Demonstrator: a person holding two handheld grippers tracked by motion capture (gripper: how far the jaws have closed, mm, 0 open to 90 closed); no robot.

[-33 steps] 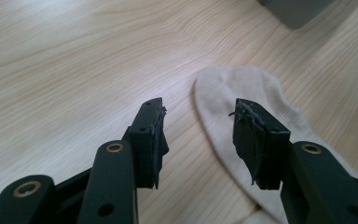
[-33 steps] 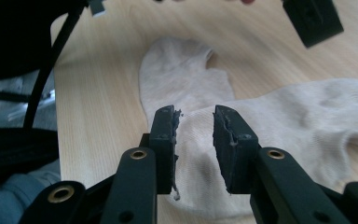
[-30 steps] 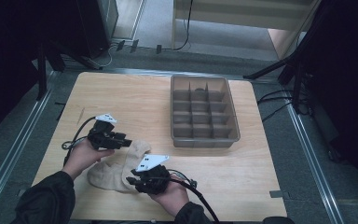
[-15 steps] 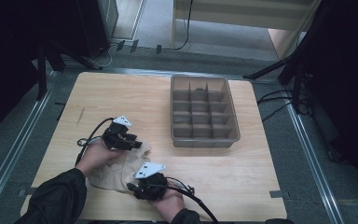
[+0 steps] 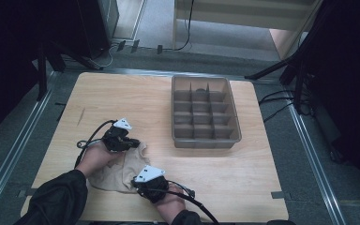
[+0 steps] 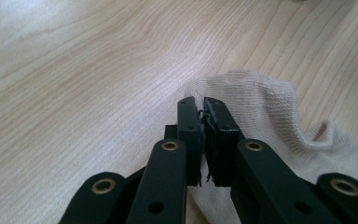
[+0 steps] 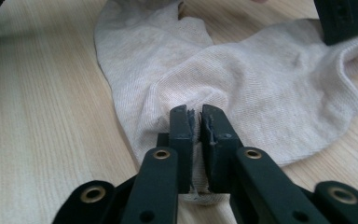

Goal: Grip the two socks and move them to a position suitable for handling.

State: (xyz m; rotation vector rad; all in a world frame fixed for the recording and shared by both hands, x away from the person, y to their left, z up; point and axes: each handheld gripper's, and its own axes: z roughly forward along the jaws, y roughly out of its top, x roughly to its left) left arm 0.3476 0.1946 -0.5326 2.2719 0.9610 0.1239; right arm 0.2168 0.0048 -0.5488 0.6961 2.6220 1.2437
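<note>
The wooden surface [image 5: 122, 101] carries two things: a grey divided tray [image 5: 205, 112] toward the far right, and a beige sock [image 5: 117, 171] lying crumpled near the person's edge. The tray stands well apart from the sock, and nothing lies between them.

What has changed sits at the sock. Compared with a second ago, both hands have drawn in over the cloth, and the jaws of both tools have just been closing. The left hand-held gripper [image 6: 201, 105] now pinches the sock's far edge, a thin fold of knit caught between its nearly touching pads. The right hand-held gripper [image 7: 194, 114] has come down onto the near side and is clamped on a raised ridge of the fabric.

With two corners secured, the sock is probably ready to be lifted, stretched or folded; the grips look shallow, so a sharp pull could slip one free.

A dark object, too small to identify, lies in a far compartment of the tray.
</note>
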